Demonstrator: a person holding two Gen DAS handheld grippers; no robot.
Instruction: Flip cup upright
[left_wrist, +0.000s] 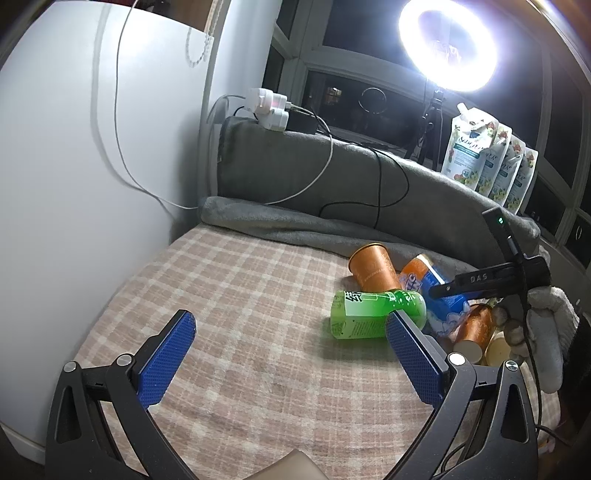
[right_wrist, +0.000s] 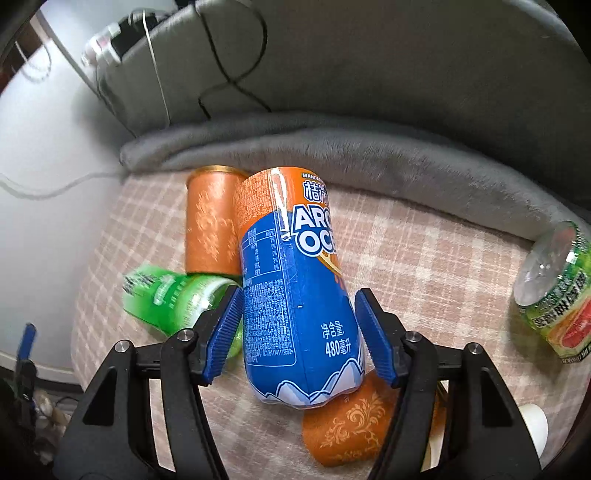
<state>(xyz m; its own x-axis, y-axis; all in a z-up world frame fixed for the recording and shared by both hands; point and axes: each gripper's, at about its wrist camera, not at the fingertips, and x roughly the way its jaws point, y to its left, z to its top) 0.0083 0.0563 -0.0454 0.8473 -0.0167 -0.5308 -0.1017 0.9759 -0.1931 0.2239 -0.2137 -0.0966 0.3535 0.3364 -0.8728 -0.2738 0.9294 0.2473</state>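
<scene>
Checked pink-and-cream bedding (left_wrist: 240, 295) is serving as my work surface, with a grey blanket (left_wrist: 295, 225) bunching along its far edge and a ring light (left_wrist: 448, 44) glaring against a dark window.

Grippers, two. My left gripper (left_wrist: 291, 343) is hanging spread wide over bare cloth, gripping nothing. My right gripper (right_wrist: 299, 332) is straddling the blue-and-orange bottle (right_wrist: 295, 295); its blue pads (right_wrist: 225, 332) are sitting beside the bottle's sides, with a sliver of gap showing on the right, so I cannot tell whether it is clamping.

Orange patterned cups, two. One cup (right_wrist: 212, 221) is lying on its side just behind the blue-and-orange bottle and touching it, its rim pointing toward the blanket. The second cup (right_wrist: 351, 424) is lying on its side under the near end of that bottle, between my right gripper's arms. I am seeing nothing inside either.

Bottles, three. The blue-and-orange one is lying across the second cup. A green bottle (right_wrist: 173, 299) is lying on its side just left of it, against the first cup. A clear bottle with a green-and-red label (right_wrist: 554, 291) is lying well apart at the right.

Refill pouches (left_wrist: 487, 158), four, are standing in a row on the sill. A white plug cluster (left_wrist: 269, 107) is sitting on the blanket's top left corner.
</scene>
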